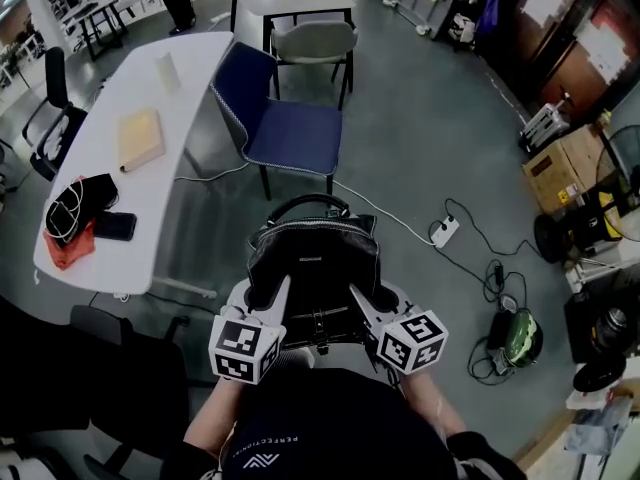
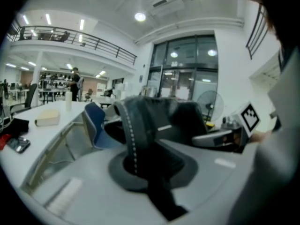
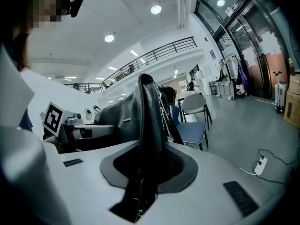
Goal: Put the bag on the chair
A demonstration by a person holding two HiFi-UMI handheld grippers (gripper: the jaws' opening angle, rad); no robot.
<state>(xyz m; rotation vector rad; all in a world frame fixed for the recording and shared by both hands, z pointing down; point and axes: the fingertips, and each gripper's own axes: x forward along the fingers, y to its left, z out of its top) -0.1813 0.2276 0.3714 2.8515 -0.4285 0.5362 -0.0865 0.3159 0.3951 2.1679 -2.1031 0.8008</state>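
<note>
A black backpack (image 1: 313,263) with a top handle hangs in the air between my two grippers, just short of the blue chair (image 1: 280,126). My left gripper (image 1: 268,296) is shut on the bag's left edge. My right gripper (image 1: 362,303) is shut on its right edge. In the left gripper view the bag's stitched side (image 2: 133,139) fills the jaws, with the blue chair (image 2: 96,128) behind it. In the right gripper view a black fold of the bag (image 3: 150,139) is pinched between the jaws, and the blue chair (image 3: 190,130) stands beyond.
A long white table (image 1: 140,158) runs along the left with a book (image 1: 140,138), a phone (image 1: 115,226) and a black-and-red bundle (image 1: 75,213). A grey chair (image 1: 313,43) stands behind the blue one. A power strip (image 1: 445,231) and cables lie on the floor at right, near cardboard boxes (image 1: 565,168).
</note>
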